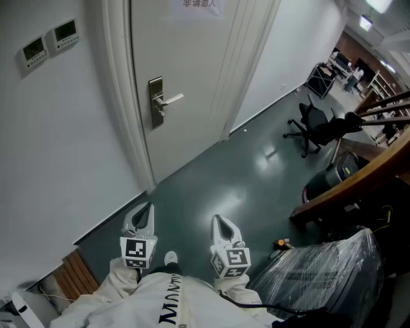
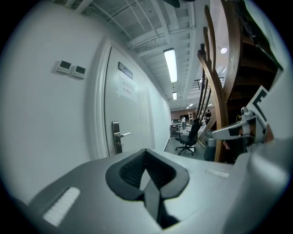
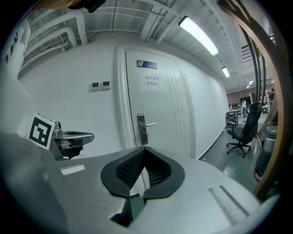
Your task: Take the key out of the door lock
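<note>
White door [image 1: 186,57] ahead, lock plate [image 1: 155,102] upright, lever [image 1: 172,99] rightward; left gripper [image 1: 147,209] and right gripper [image 1: 218,220] jaws closed, empty

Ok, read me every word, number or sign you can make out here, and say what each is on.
"非请勿入": lower line of the paper sign on the door; upper line too blurred.
The blue door plate: too small to read.
The wall control panels: displays too small.
The shirt print: partly cut off, unreadable.

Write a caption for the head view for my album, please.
Left gripper and right gripper, both shut, point toward the white door and its lever handle.
</note>
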Demonstrator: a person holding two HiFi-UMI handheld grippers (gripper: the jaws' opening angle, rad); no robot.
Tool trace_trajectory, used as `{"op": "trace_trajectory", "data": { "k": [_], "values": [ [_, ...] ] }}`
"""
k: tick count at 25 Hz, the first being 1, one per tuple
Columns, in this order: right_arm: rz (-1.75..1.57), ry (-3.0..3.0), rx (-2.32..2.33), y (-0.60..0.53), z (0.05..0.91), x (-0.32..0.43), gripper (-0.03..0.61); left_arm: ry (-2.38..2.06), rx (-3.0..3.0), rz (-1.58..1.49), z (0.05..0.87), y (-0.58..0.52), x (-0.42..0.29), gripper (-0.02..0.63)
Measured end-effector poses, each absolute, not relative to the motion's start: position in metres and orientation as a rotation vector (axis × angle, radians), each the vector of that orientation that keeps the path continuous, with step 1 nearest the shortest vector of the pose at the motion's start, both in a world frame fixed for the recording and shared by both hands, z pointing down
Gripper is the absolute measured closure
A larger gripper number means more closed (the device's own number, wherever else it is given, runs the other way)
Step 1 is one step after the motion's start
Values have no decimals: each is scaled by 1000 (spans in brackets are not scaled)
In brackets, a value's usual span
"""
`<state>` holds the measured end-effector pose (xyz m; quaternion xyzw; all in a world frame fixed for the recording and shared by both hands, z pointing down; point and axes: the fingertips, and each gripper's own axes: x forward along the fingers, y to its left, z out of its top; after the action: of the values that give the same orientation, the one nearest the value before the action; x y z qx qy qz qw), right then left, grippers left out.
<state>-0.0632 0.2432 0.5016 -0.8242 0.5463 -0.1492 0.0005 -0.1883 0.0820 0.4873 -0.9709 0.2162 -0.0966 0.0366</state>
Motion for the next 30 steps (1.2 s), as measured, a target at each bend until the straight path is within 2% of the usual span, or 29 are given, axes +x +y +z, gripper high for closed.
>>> {"op": "trace_trajectory", "data": {
  "k": [11,30],
  "values": [
    [-471,1724,-2594,178,502,-57,578,645,-2994,-299,493,18,-178,614],
    [-492,1682,-2634,152,507,-17,578,609,-3025,-291,502,-13,-136,614]
  ]
}}
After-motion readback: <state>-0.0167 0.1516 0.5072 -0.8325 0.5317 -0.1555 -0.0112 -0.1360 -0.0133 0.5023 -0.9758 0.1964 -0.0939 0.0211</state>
